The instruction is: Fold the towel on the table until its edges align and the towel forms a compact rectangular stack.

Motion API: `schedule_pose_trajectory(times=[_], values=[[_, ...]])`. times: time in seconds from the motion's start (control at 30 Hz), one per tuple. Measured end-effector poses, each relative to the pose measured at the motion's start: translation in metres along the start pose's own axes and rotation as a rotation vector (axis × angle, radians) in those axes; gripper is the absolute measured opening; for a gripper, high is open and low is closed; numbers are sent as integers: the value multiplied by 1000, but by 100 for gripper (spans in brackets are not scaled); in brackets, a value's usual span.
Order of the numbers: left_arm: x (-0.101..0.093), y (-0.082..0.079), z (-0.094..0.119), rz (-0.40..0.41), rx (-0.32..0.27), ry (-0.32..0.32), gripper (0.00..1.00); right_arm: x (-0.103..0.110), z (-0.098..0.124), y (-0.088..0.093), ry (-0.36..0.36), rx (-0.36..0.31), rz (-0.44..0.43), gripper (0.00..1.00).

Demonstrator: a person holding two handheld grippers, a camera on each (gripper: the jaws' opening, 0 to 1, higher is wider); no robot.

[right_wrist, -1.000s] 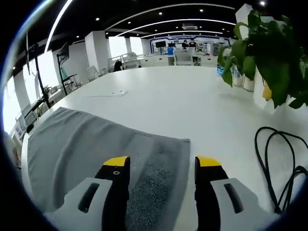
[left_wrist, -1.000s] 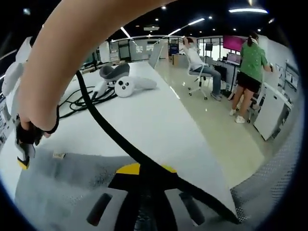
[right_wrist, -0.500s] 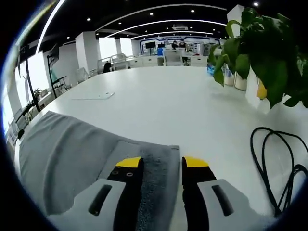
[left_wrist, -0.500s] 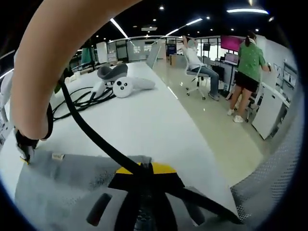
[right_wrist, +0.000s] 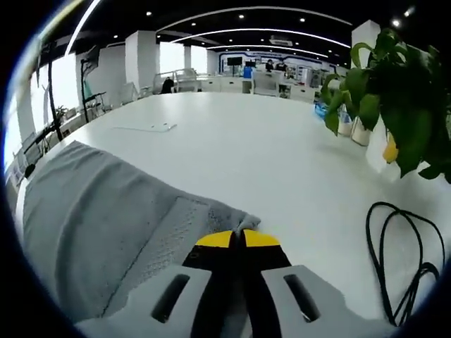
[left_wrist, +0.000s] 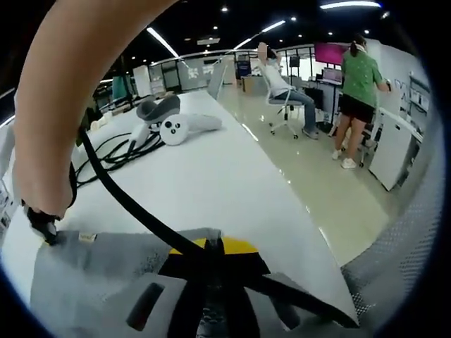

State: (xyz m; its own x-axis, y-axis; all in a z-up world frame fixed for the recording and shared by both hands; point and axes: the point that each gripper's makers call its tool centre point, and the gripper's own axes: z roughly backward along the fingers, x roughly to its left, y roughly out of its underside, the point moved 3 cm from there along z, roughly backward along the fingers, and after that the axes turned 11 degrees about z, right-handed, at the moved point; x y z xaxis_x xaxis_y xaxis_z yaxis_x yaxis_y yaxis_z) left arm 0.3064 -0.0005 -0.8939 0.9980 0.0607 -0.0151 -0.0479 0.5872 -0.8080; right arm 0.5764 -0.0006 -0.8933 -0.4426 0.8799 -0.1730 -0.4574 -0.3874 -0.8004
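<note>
In the left gripper view, the left gripper (left_wrist: 211, 246) is seen shut, its yellow-tipped jaws pressed together on an edge of the soft grey terry towel (left_wrist: 91, 257), which lies flat on the smooth white bench (left_wrist: 211, 176). A thick black cable (left_wrist: 134, 208) crosses the jaws; it is best kept clear of the fold.

In the right gripper view, the right gripper (right_wrist: 238, 239) is closed on the towel's puckered corner. Both held points are probably best lifted together, evenly, so the nubby cloth is carried over without bunching.

Open office, dark ceiling (right_wrist: 232, 17), strip lights, glossy floor (left_wrist: 331, 190).
</note>
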Motion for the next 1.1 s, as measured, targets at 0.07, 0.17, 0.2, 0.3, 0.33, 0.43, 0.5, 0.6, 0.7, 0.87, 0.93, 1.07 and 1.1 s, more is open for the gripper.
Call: schedule_pose_trajectory(times=[0.07, 0.17, 0.2, 0.3, 0.33, 0.43, 0.5, 0.6, 0.7, 0.87, 0.93, 1.07, 1.1], values=[[0, 0, 0, 25, -6, -11, 5, 0, 2, -1, 0, -3, -4, 1], [0, 0, 0, 23, -9, -11, 5, -2, 5, -6, 3, -22, -27, 1], [1, 0, 0, 28, -11, -7, 5, -2, 7, -9, 1, -32, -40, 1], [2, 0, 0, 54, -17, -6, 5, -2, 12, -15, -6, -51, -42, 1], [1, 1, 0, 116, -35, 2, 5, -1, 14, -16, -10, -54, -40, 1], [3, 0, 0, 97, -28, 12, 4, 0, 19, -21, -9, -58, -4, 1], [3, 0, 2, 113, -31, 17, 4, -1, 24, -27, -5, -72, -5, 1], [3, -2, 6, 131, -21, 3, 2, -1, 30, -36, -6, -94, -1, 1], [3, -7, 13, 155, -35, -16, 2, -1, 35, -46, -8, -116, 5, 1], [3, -15, 22, 158, -57, -36, 2, 2, 41, -56, -23, -135, -1, 1], [3, -19, 28, 167, -67, -43, 1, 3, 44, -58, -21, -133, 5, 1], [6, -25, 41, 187, -87, -61, 2, 7, 52, -69, -40, -155, -5, 1], [6, -26, 44, 191, -89, -63, 2, 8, 55, -72, -44, -161, -2, 1]])
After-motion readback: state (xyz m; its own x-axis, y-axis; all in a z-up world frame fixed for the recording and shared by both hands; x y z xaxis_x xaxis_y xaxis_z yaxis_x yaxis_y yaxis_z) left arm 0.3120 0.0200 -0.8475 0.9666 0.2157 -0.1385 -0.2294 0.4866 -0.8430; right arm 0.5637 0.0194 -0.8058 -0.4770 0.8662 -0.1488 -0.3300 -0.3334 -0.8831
